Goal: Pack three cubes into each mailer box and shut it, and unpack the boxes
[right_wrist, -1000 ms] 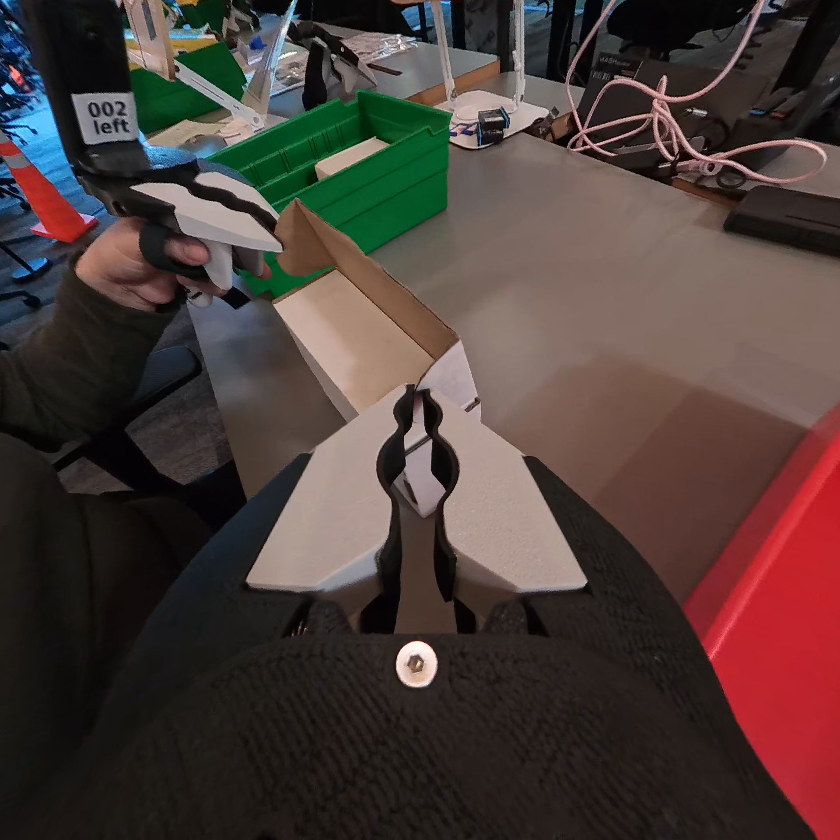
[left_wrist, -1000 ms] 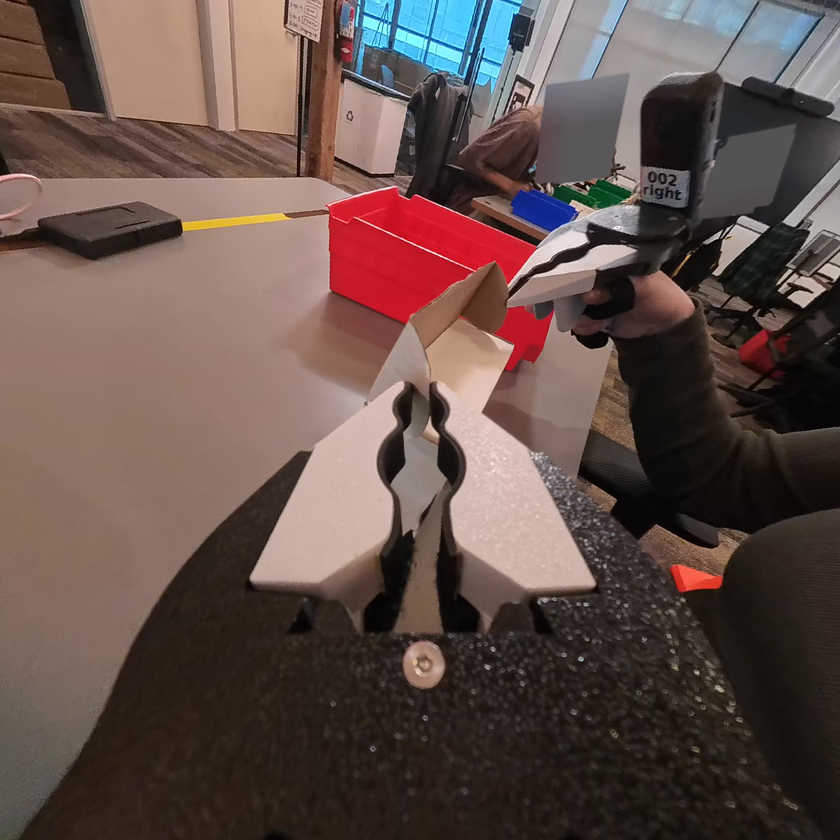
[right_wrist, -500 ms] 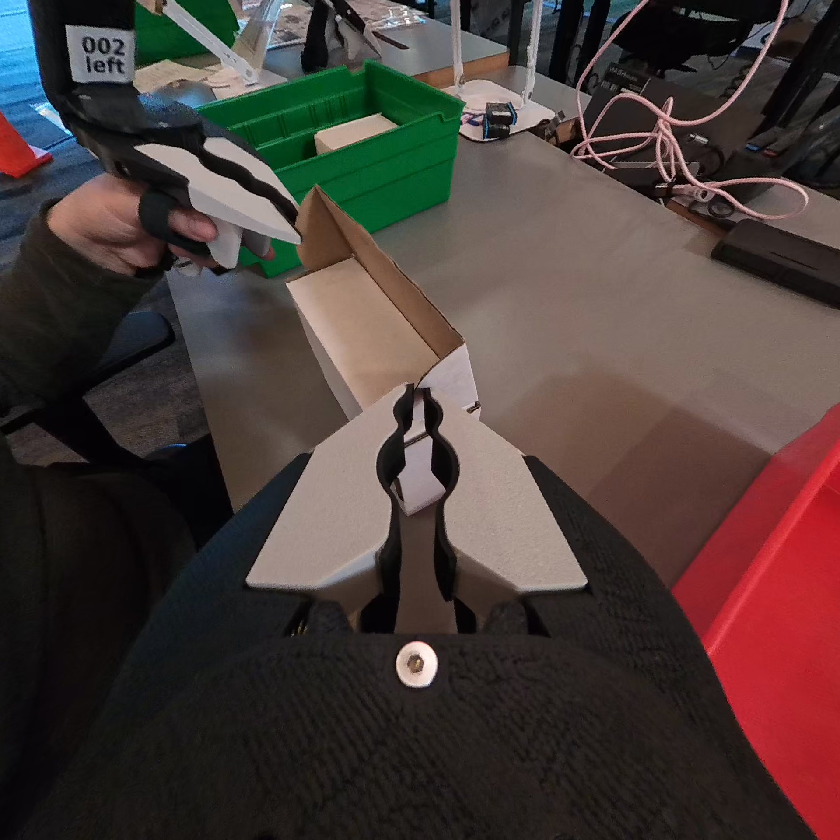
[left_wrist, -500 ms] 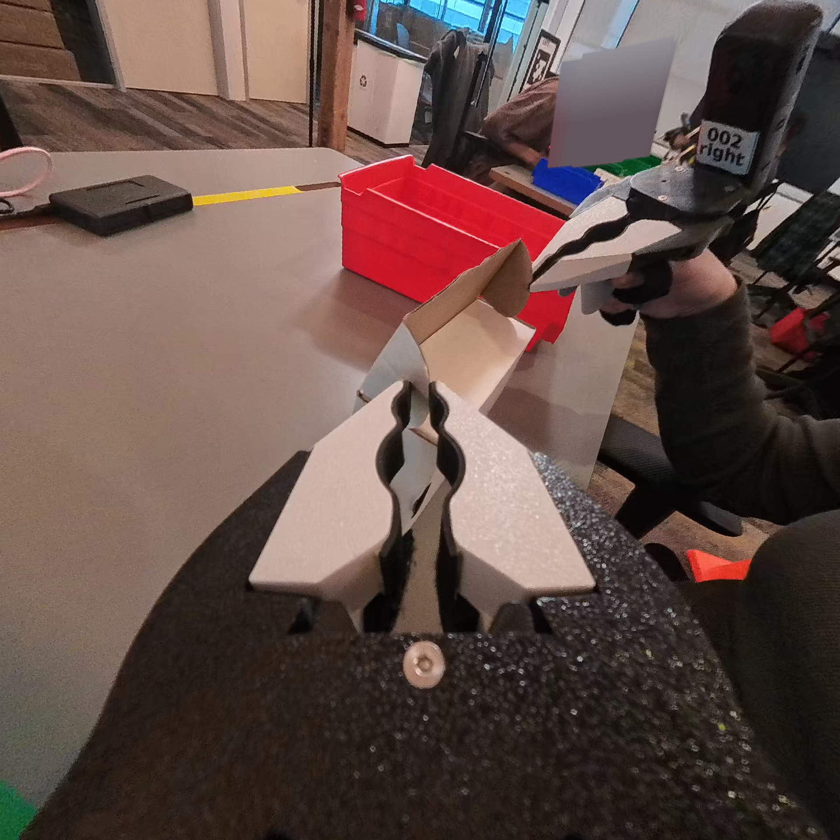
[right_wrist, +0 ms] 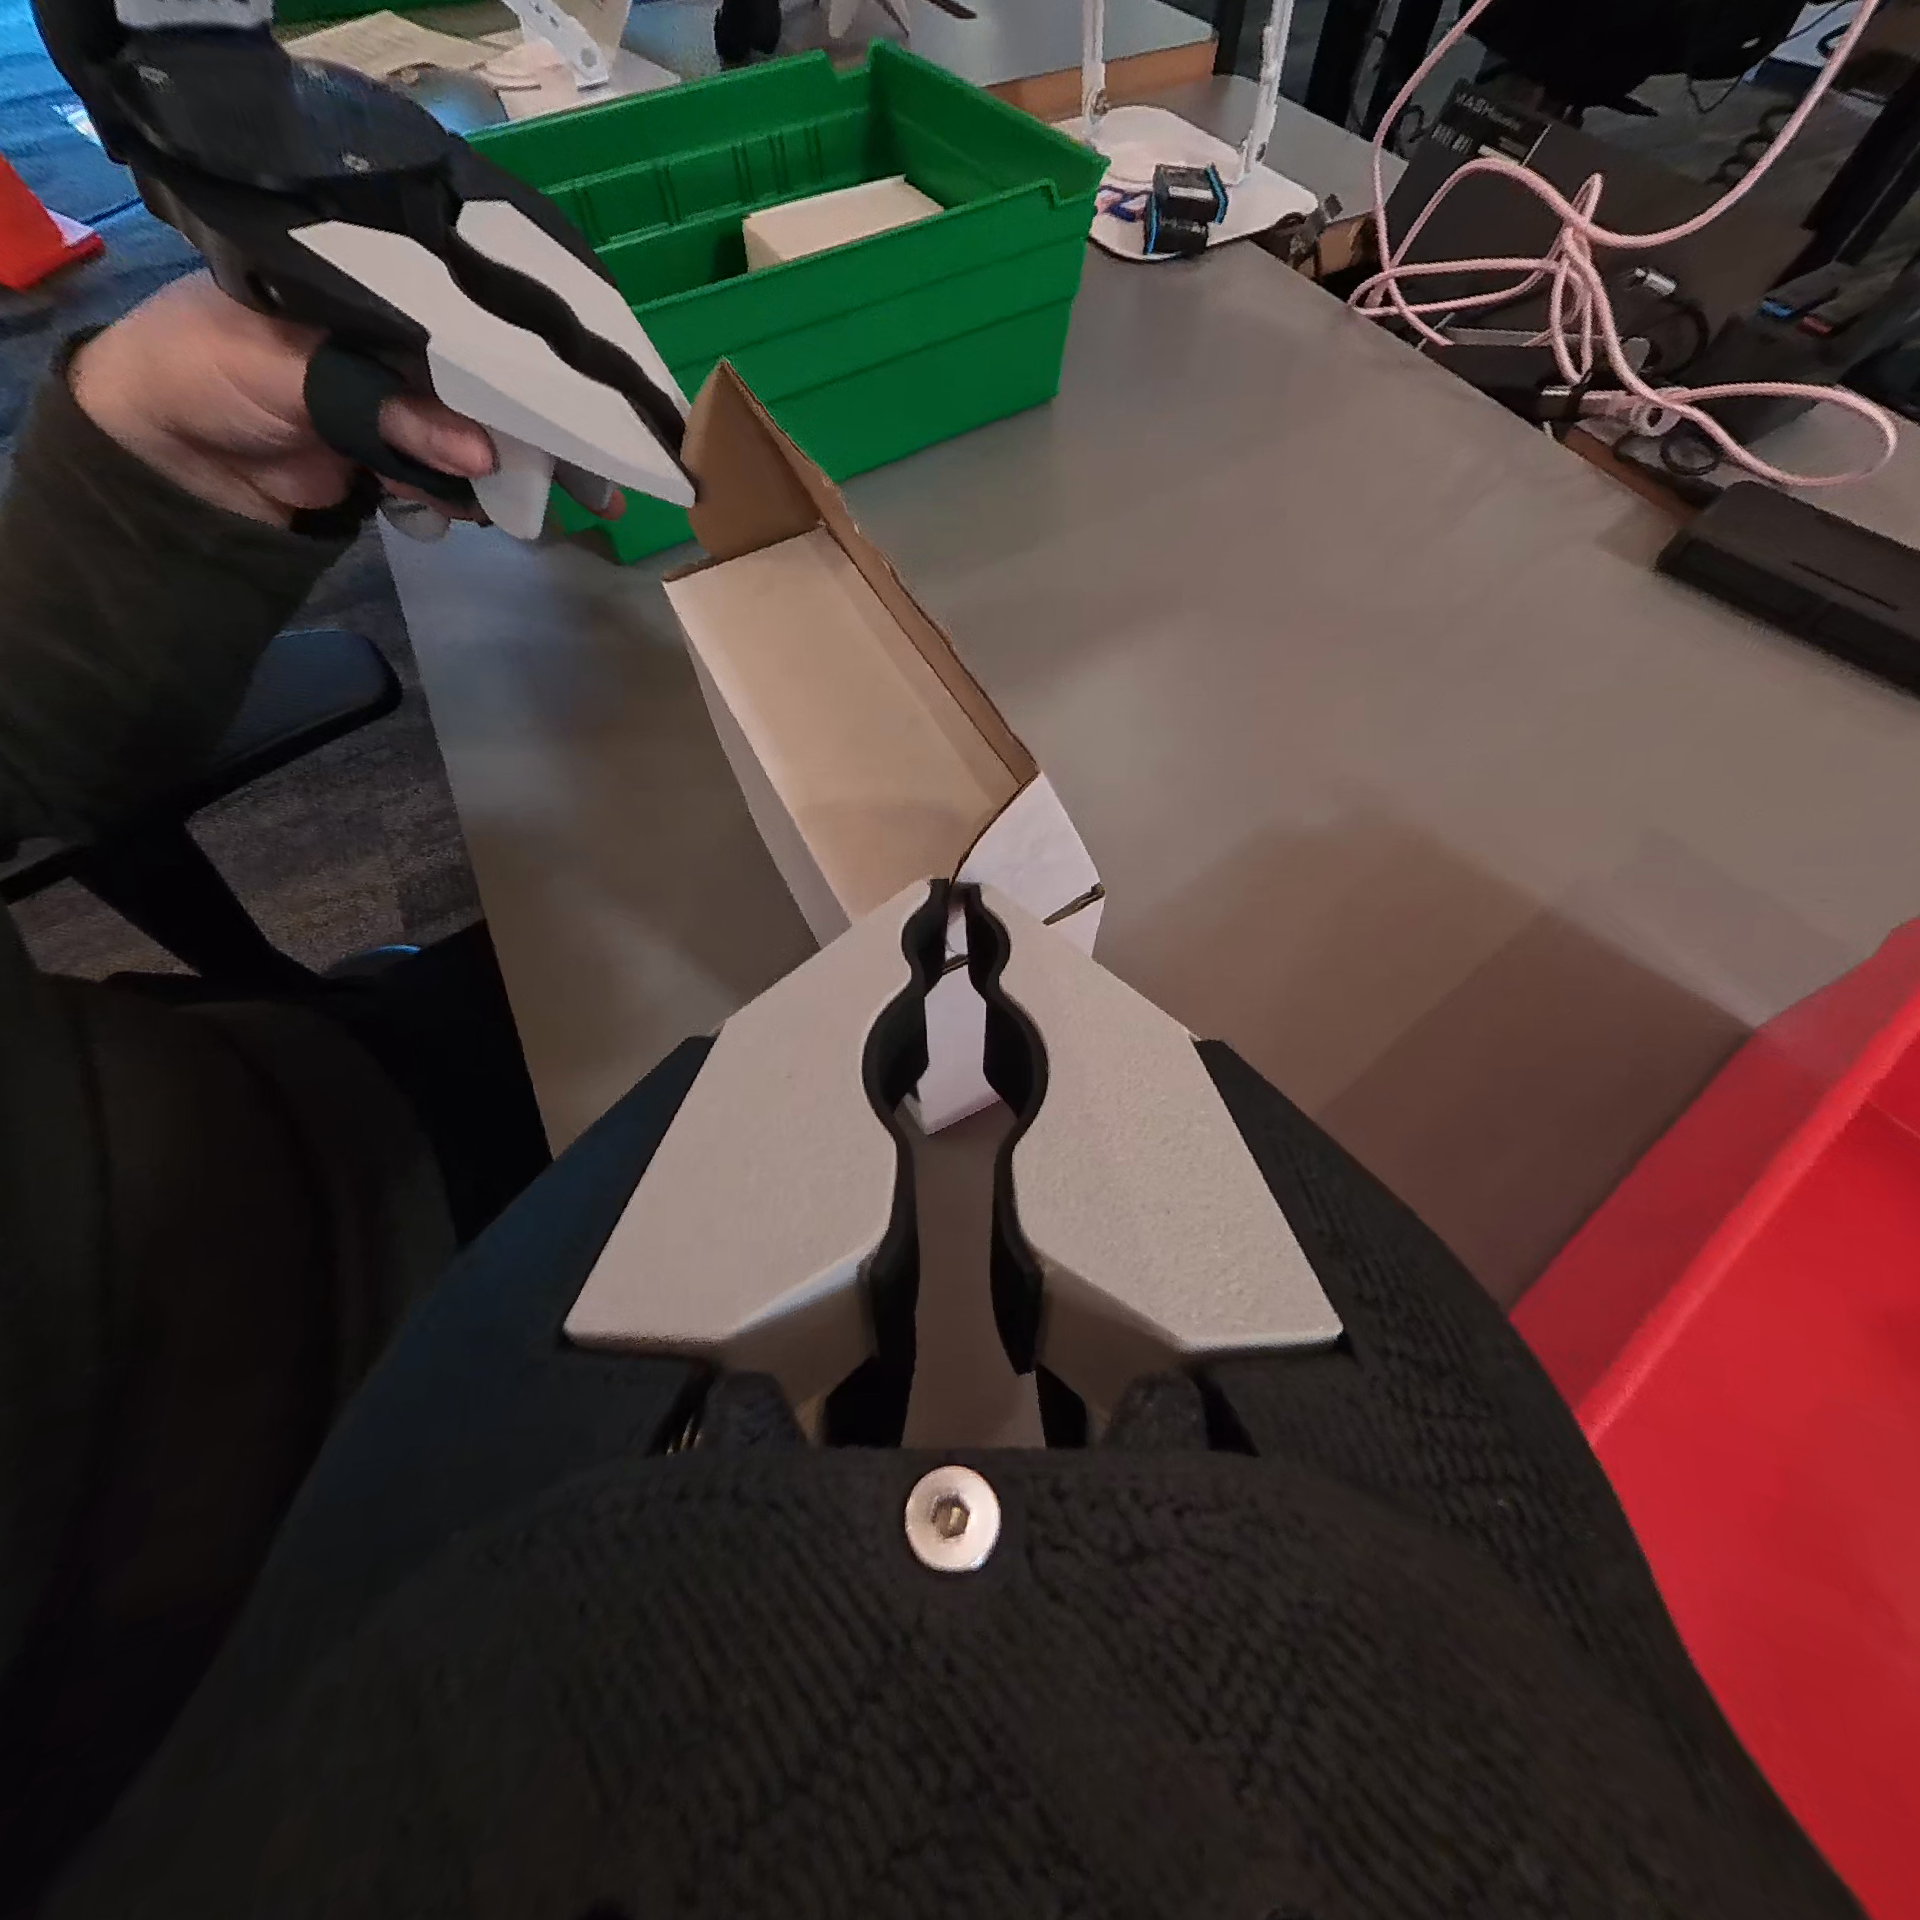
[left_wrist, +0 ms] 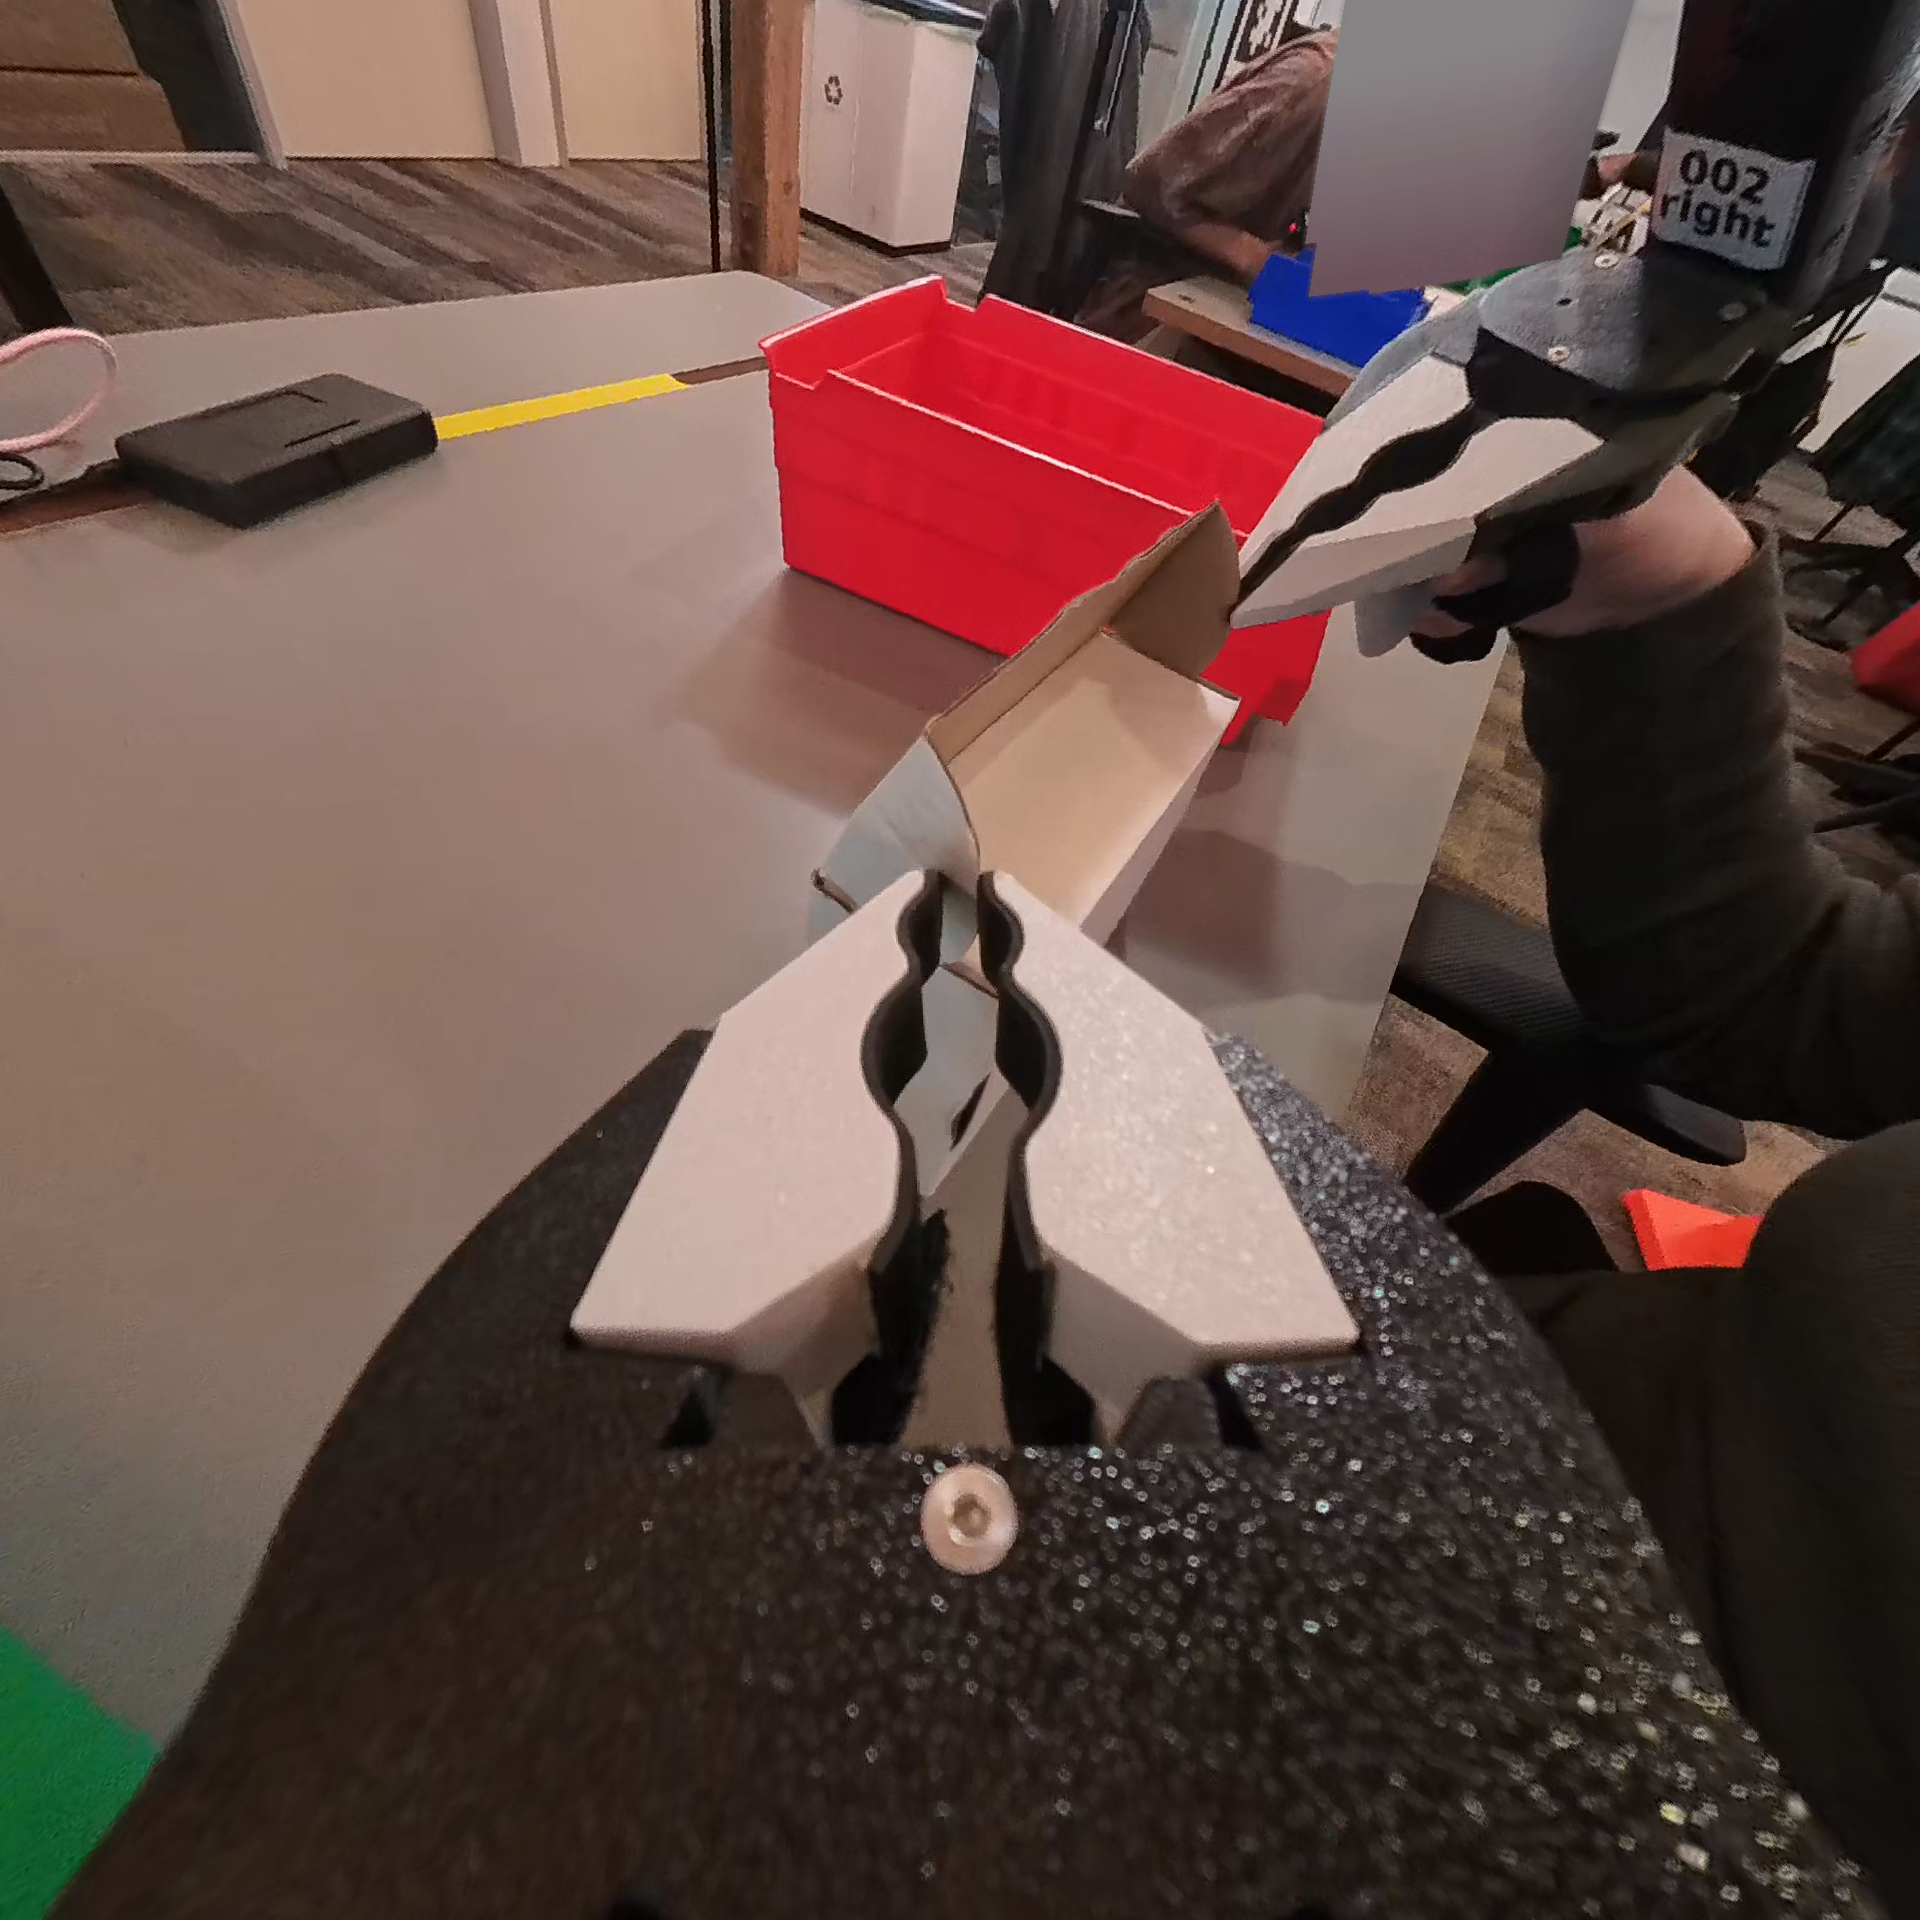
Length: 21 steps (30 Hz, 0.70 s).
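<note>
1. Left tool (left_wrist: 961, 902): clenched on a side flap of the white mailer box (left_wrist: 1081, 758); the cardboard sits between the fingertips, pads pressed on it. In the right wrist view the same tool (right_wrist: 691, 480) pinches the brown-lined flap at the box end nearer the green bin (right_wrist: 831, 312).
2. Mailer box: lid open, held up off the grey bench (left_wrist: 416, 831) between the two tools, tilted, over the bench edge nearest the operator. The visible interior is bare cardboard; no cube shows inside, though the bottom corner toward each tool is hidden.
3. Right tool (right_wrist: 956, 899): clenched on the opposite flap, at the box end nearer the red bin (left_wrist: 997, 468); jaws nearly meeting on the thin card. Seen from the left wrist view (left_wrist: 1242, 597), its tips grip the brown flap edge.
4. Other things: a closed pale box (right_wrist: 836, 223) lies inside the green bin, beyond the mailer box. The red bin's visible part shows nothing in it.
5. Step in hand (judgement): box handling between cycles, either an emptied box after unpacking or an open one being positioned for packing; cannot tell which.
6. Next move (judgement): set the mailer box down level on the bench between the bins, then release one flap at a time so it doesn't tip off the edge.
</note>
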Tool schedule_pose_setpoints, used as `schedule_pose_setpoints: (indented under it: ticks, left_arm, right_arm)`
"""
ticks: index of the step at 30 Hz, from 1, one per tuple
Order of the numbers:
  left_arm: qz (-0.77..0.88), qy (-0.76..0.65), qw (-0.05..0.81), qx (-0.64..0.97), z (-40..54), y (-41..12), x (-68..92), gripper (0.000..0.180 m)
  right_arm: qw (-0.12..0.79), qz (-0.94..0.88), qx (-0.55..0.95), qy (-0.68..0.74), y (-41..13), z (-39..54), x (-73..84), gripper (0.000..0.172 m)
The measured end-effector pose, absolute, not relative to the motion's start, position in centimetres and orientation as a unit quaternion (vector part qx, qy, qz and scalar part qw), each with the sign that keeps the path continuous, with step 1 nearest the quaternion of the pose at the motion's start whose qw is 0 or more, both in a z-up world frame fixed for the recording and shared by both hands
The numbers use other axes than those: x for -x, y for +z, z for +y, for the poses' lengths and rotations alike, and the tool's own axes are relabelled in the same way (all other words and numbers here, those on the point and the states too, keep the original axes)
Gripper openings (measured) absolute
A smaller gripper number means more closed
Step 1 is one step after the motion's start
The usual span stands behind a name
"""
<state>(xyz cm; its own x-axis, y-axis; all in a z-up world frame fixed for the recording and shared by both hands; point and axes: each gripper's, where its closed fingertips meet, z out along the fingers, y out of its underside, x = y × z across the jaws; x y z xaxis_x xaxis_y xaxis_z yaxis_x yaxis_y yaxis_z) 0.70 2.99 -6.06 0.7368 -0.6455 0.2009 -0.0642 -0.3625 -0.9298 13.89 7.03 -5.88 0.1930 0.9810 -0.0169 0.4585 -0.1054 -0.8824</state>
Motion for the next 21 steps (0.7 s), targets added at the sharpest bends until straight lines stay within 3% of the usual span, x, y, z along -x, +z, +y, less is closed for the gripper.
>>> schedule_pose_setpoints:
  ticks: [12,16,19,21]
  left_arm:
    - [0.256,-0.248,0.481,0.801,2.4,-7.5,-0.9,0.004]
    - [0.257,-0.285,0.481,0.788,1.5,-6.3,-1.2,0.033]
    - [0.251,-0.294,0.525,0.758,1.6,-4.1,-0.6,0.037]
    - [0.228,-0.295,0.589,0.717,2.4,-2.1,0.0,0.035]
  right_arm:
    - [0.371,-0.562,0.681,0.288,-7.5,6.9,-14.1,0.003]
    - [0.357,-0.547,0.683,0.327,-6.6,6.3,-14.7,0.018]
    - [0.405,-0.518,0.67,0.345,-4.5,7.1,-15.2,0.019]
    - [0.457,-0.486,0.647,0.369,-2.4,7.9,-14.7,0.006]
